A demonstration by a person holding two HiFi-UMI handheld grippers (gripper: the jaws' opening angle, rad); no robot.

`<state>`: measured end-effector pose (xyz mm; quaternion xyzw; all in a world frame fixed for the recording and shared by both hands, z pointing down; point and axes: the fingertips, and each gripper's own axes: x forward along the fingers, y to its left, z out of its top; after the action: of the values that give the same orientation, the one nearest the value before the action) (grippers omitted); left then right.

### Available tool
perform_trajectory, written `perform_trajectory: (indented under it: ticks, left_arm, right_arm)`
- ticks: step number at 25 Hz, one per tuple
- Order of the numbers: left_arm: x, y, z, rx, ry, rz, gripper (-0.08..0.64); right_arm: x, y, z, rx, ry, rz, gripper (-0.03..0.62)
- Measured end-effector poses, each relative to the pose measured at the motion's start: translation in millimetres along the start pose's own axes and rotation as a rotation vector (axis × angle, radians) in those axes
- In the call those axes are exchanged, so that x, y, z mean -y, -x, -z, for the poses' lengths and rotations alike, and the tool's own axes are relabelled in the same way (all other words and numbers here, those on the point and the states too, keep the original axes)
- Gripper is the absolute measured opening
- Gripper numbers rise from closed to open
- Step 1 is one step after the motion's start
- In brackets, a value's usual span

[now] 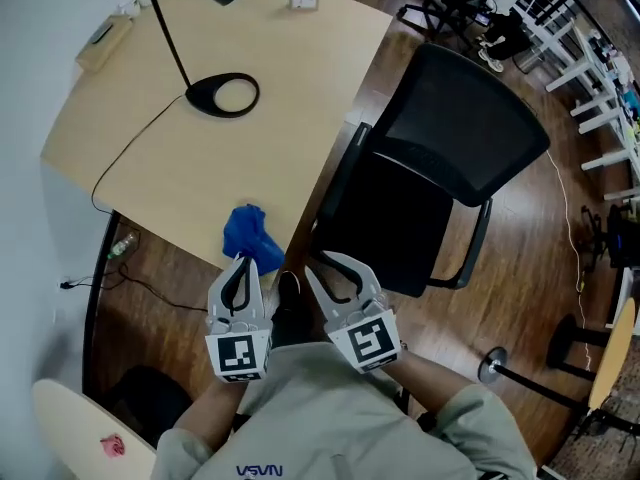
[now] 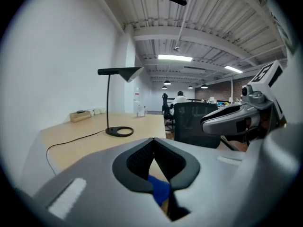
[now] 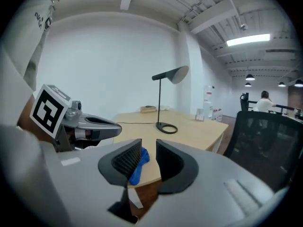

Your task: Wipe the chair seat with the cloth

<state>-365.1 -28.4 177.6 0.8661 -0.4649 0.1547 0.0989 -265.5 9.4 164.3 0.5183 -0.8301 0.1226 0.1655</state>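
Observation:
A crumpled blue cloth [image 1: 250,233] lies on the near edge of the light wooden desk [image 1: 250,158]. The black office chair stands to the desk's right, its seat [image 1: 385,223] bare and its mesh backrest [image 1: 462,128] beyond. My left gripper [image 1: 240,259] hovers just short of the cloth, jaws closed tip to tip with nothing between them. The right gripper [image 1: 325,263] is beside it, near the seat's front corner, jaws apart and empty. In the left gripper view the cloth [image 2: 160,189] shows beyond the shut tips [image 2: 152,140]. The right gripper view shows the cloth [image 3: 138,167] beyond its open jaws [image 3: 148,148].
A black desk lamp with a ring base [image 1: 225,95] and its cable stands on the desk. A small box [image 1: 100,38] sits at the back corner. More chairs and white desks [image 1: 590,58] crowd the far right. A round stand base [image 1: 490,365] is on the wooden floor.

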Motion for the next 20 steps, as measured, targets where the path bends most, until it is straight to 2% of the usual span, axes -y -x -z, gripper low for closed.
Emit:
perform_trajectory:
  ticks: [5, 11, 20]
  left_arm:
    - [-57, -4, 17, -0.022, 0.013, -0.082, 0.005]
    - [-97, -9, 37, -0.070, 0.032, -0.147, 0.005]
    - [-105, -17, 66, -0.127, 0.042, -0.196, 0.005]
  right_arm:
    - [-38, -73, 11, -0.067, 0.012, -0.104, 0.127]
    - [-57, -132, 47, -0.162, 0.013, -0.152, 0.155]
    - [-74, -170, 116, -0.293, 0.035, -0.238, 0.195]
